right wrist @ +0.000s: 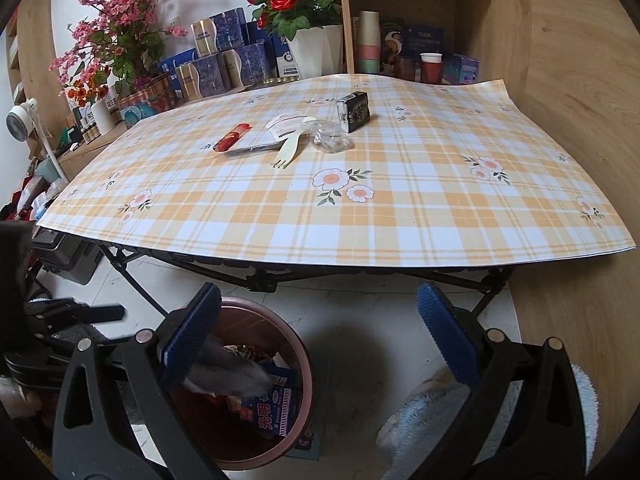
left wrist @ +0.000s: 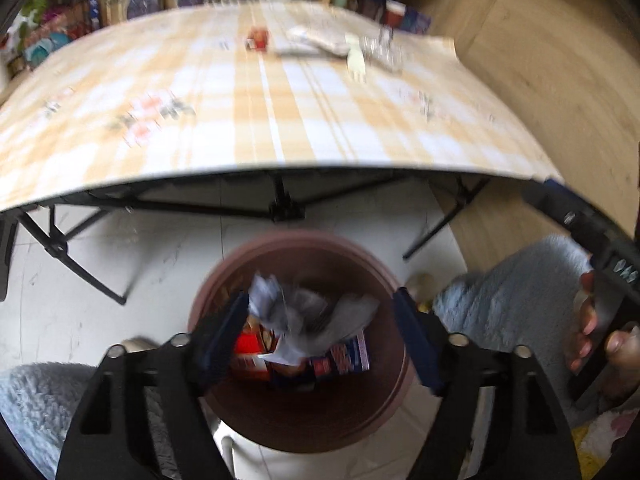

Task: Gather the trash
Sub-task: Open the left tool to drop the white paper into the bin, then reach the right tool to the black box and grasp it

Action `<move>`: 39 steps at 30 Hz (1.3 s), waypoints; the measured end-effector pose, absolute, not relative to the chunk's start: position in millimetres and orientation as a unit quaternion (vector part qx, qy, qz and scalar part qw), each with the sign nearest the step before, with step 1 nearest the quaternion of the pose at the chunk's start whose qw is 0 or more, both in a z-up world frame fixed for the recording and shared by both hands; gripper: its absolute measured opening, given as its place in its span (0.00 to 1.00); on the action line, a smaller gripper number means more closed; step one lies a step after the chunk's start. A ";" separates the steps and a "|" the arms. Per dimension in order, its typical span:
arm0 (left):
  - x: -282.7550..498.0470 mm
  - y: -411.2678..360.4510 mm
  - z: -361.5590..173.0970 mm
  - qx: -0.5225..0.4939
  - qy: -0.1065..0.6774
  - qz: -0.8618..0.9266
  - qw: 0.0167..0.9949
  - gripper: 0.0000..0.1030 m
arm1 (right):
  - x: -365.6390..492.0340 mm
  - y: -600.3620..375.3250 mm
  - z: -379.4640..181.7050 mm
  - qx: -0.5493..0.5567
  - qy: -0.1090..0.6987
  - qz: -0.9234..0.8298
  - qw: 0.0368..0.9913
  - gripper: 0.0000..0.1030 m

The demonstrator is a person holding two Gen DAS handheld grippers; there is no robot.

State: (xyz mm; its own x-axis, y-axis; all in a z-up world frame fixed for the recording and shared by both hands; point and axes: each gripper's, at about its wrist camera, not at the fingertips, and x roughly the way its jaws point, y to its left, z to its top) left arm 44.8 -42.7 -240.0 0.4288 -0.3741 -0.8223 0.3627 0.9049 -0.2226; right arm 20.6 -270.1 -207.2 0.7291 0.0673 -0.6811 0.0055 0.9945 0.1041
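My left gripper point(left wrist: 320, 320) is open over the brown trash bin point(left wrist: 304, 424). A grey crumpled wrapper point(left wrist: 316, 316) sits loose between its fingers above red and blue boxes in the bin; the view is blurred. My right gripper point(right wrist: 320, 320) is open and empty, low in front of the table beside the bin point(right wrist: 296, 360). On the plaid table point(right wrist: 360, 220) lie a red lighter point(right wrist: 231, 137), a pen point(right wrist: 252, 149), a white packet point(right wrist: 286, 124), a plastic fork point(right wrist: 289, 152), a clear crumpled wrapper point(right wrist: 330, 139) and a black box point(right wrist: 353, 112).
The folding table's black legs point(right wrist: 260, 280) stand just behind the bin. Flowers, tins and boxes point(right wrist: 224, 60) line the back. A wooden shelf point(right wrist: 420, 40) with cups stands at the back right. A fluffy slipper point(right wrist: 424, 416) is on the floor.
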 end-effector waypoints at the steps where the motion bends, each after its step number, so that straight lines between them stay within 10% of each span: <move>1: 43.3 -37.9 -233.6 -0.016 0.474 -0.214 0.854 0.78 | 21.0 -271.0 -206.6 0.050 0.368 0.015 0.928 0.94; 10: 38.0 -2.0 -193.0 -0.085 0.388 -0.166 0.902 0.93 | 28.6 -281.5 -196.8 0.052 0.364 0.001 0.930 0.94; 39: 124.9 25.0 -107.0 -0.055 0.259 -0.139 0.954 0.94 | 106.3 -328.1 -159.5 0.051 0.346 -0.009 0.937 0.94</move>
State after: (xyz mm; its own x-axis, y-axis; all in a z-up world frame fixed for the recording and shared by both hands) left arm 124.9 25.0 -107.0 0.8268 -0.2942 -0.4794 0.2367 0.9552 -0.1778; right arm 106.3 -328.1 -159.5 0.7604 0.0175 -0.6492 0.0529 0.9947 0.0888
